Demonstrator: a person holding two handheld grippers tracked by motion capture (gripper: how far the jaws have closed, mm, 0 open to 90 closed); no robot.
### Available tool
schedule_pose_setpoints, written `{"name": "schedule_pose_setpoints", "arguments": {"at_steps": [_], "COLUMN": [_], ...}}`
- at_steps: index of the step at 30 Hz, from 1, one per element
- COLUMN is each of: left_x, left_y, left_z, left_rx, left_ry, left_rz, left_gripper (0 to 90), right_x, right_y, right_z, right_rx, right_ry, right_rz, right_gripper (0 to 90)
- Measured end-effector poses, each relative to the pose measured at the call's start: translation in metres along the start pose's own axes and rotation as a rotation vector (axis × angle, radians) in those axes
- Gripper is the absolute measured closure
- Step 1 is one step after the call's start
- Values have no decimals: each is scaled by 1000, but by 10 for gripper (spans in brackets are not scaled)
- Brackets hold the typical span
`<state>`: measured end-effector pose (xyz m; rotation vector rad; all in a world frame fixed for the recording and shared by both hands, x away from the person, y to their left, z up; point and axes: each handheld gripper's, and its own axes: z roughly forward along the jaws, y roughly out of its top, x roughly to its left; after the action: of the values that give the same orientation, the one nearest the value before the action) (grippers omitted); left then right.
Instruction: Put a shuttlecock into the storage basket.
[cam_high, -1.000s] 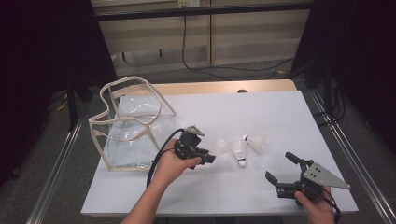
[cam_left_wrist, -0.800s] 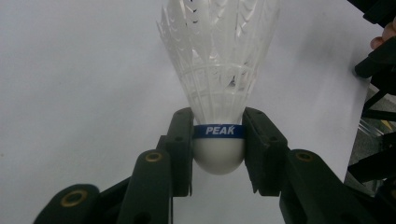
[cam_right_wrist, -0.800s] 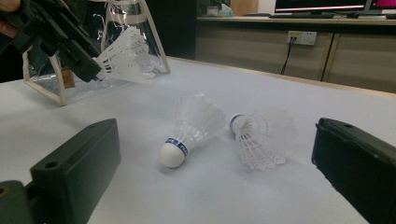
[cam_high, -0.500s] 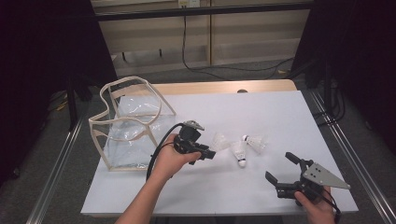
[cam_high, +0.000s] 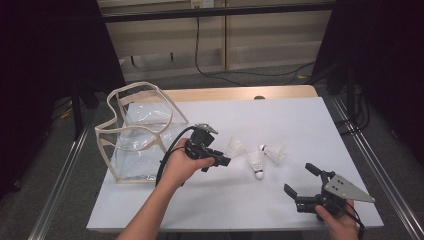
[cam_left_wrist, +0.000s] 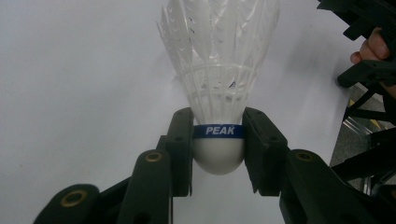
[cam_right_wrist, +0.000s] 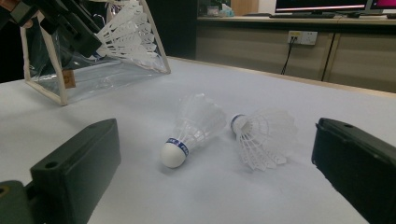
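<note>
On the white surface (cam_high: 280, 125) the left gripper (cam_left_wrist: 218, 154) fingers clench a shuttlecock (cam_left_wrist: 219, 70) at its cork, feathers pointing away; the clear bag (cam_high: 137, 132) lies at nine o'clock; the right gripper (cam_high: 305, 182) fingers stand released.

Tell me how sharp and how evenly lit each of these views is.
High view: the white table is evenly lit and sharp, the surroundings dark. Left gripper view: the held shuttlecock is crisp at the PEAK band, its feathers nearly washing into the bright table. Right gripper view: the two lying shuttlecocks are fairly sharp, while the close black jaws are soft.
</note>
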<state>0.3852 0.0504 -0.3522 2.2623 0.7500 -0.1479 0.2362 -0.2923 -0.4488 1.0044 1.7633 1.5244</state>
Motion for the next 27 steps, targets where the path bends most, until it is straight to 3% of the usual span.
{"name": "schedule_pose_setpoints", "arguments": {"at_steps": [15,19,27], "left_x": [1,2,4], "left_y": [11,13,18], "left_z": [-7,-10,-15], "left_rx": [0,1,3], "left_ry": [-41,-28,-42], "left_rz": [-3,-7,-11], "left_gripper": [657,657,657], "right_x": [0,0,0], "right_y": [0,0,0], "right_z": [0,0,0], "right_rx": [-1,-2,-2], "right_ry": [1,3,2], "right_rz": [0,1,0], "right_gripper": [12,12,12]}}
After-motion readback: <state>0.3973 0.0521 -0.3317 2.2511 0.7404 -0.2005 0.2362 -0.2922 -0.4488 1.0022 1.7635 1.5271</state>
